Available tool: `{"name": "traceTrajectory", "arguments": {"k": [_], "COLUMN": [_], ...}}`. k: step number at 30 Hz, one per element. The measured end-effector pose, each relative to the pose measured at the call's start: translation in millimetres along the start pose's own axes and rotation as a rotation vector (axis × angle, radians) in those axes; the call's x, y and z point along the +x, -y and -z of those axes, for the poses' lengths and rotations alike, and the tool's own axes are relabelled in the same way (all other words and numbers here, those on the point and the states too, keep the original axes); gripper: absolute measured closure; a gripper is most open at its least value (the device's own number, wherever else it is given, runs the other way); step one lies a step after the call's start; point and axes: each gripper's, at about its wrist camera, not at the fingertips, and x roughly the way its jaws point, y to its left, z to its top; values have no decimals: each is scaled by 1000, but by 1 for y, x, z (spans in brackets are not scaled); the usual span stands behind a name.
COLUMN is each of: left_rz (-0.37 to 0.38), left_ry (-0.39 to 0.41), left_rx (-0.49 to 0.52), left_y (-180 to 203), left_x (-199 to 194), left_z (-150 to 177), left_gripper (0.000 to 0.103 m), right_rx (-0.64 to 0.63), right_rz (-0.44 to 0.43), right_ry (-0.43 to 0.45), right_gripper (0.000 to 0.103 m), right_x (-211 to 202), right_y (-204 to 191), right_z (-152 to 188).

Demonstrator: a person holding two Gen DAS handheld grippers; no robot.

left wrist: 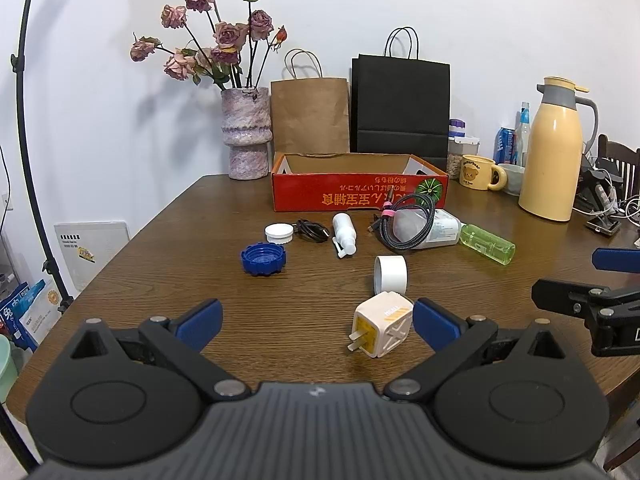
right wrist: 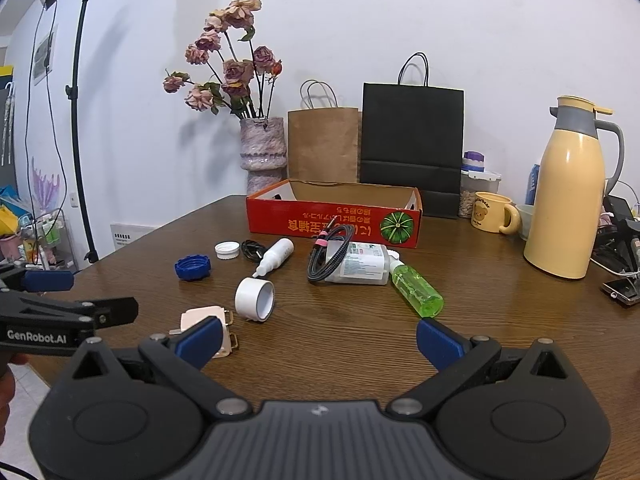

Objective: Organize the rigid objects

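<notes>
My left gripper (left wrist: 318, 326) is open low over the wooden table; a cream and yellow plug adapter (left wrist: 383, 329) lies just inside its right finger. My right gripper (right wrist: 319, 338) is open too, with nothing between its fingers; the same adapter (right wrist: 202, 320) sits partly behind its left finger. Beyond lie a white tape roll (left wrist: 391, 275), a blue cap (left wrist: 263, 259), a white cap (left wrist: 279, 233), a small white bottle (left wrist: 344, 232), a braided cable (left wrist: 404, 220) on a clear bottle (left wrist: 442, 229), and a green bottle (left wrist: 487, 243). A red cardboard box (left wrist: 356, 194) stands open behind them.
A vase of dried roses (left wrist: 245, 136), brown (left wrist: 309, 114) and black (left wrist: 400, 106) paper bags line the wall. A yellow thermos (left wrist: 554, 148), a mug (left wrist: 478, 172) and jars stand at the right. A light stand (right wrist: 82, 120) rises past the table's left edge.
</notes>
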Motion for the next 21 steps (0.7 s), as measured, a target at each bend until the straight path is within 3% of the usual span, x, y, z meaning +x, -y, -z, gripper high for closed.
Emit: {"name": "traceTrajectory", "arguments": {"k": [21], "left_rz": [1], "left_ry": [1], "left_rx": [-1], "left_y": [0], "left_x": [0], "left_z": [0], "left_gripper": [0], "right_rx": [-3], "right_rz": [1], "right_ry": [3], "right_gripper": [0], "right_x": [2], "right_y": [-1], "right_z": [2]}}
